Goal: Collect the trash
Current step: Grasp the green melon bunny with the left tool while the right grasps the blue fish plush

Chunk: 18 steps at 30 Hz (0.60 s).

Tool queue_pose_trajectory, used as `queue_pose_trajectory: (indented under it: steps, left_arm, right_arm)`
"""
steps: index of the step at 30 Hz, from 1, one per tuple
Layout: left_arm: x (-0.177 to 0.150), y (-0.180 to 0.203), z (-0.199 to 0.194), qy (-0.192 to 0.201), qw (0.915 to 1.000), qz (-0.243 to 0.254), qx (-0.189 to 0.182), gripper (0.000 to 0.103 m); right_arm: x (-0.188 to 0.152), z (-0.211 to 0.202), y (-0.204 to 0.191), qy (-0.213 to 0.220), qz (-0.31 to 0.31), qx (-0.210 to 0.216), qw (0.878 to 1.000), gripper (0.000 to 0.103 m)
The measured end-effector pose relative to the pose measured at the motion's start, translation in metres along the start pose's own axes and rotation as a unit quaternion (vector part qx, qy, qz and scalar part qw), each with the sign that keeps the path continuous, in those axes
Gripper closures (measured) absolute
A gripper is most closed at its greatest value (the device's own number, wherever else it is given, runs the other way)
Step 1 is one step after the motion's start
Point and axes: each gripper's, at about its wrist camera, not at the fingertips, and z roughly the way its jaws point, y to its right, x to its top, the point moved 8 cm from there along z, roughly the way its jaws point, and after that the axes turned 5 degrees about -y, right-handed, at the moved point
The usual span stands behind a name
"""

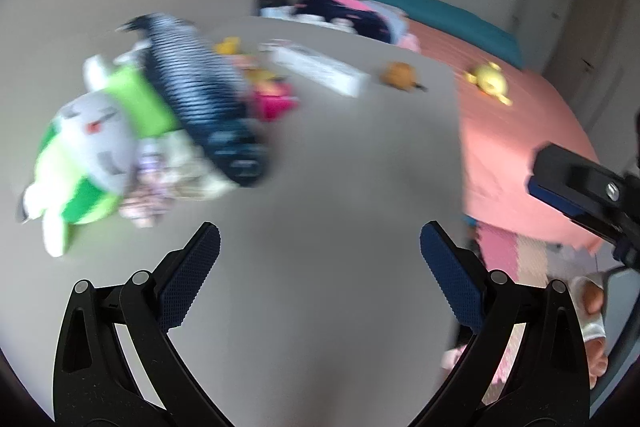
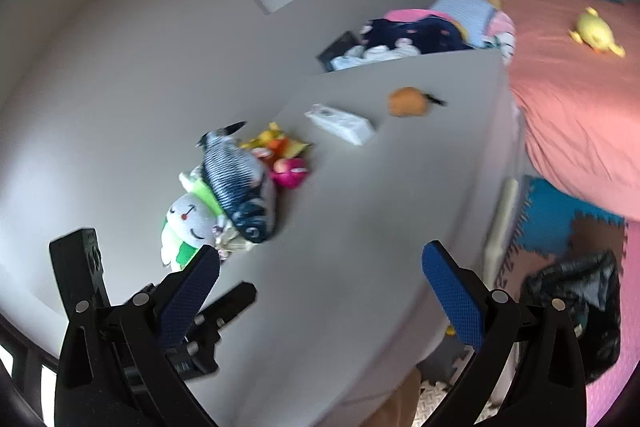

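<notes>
Fingers splayed (both grippers); black bag only rightward.

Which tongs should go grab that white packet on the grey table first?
Probably the left tongs: open, empty, and the white packet sits almost straight ahead. The right tongs are open too, but appear farther back near the table edge, so either could manage it.

You are looking at a grey surface carrying a fish plush, a white box and an orange toy; a yellow toy is lying on the pink bed.
</notes>
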Motion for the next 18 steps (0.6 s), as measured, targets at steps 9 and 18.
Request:
queue_pose_trajectory:
  steps: [9, 18]
  left_arm:
    - [0.009, -0.109, -0.014, 0.004, 0.9956, -0.057, 0.074, 0.006]
    - [0.022, -0.168, -0.014, 0.002, 0.9911, -0.077, 0.109, 0.006]
  right_arm:
    - [0.015, 0.052, -0.061, -0.034, -0.047, 0.026, 0.998, 0.002]
    - [0.036, 0.114, -0.102, -0.075, -0.071, 0.036, 0.994, 0.002]
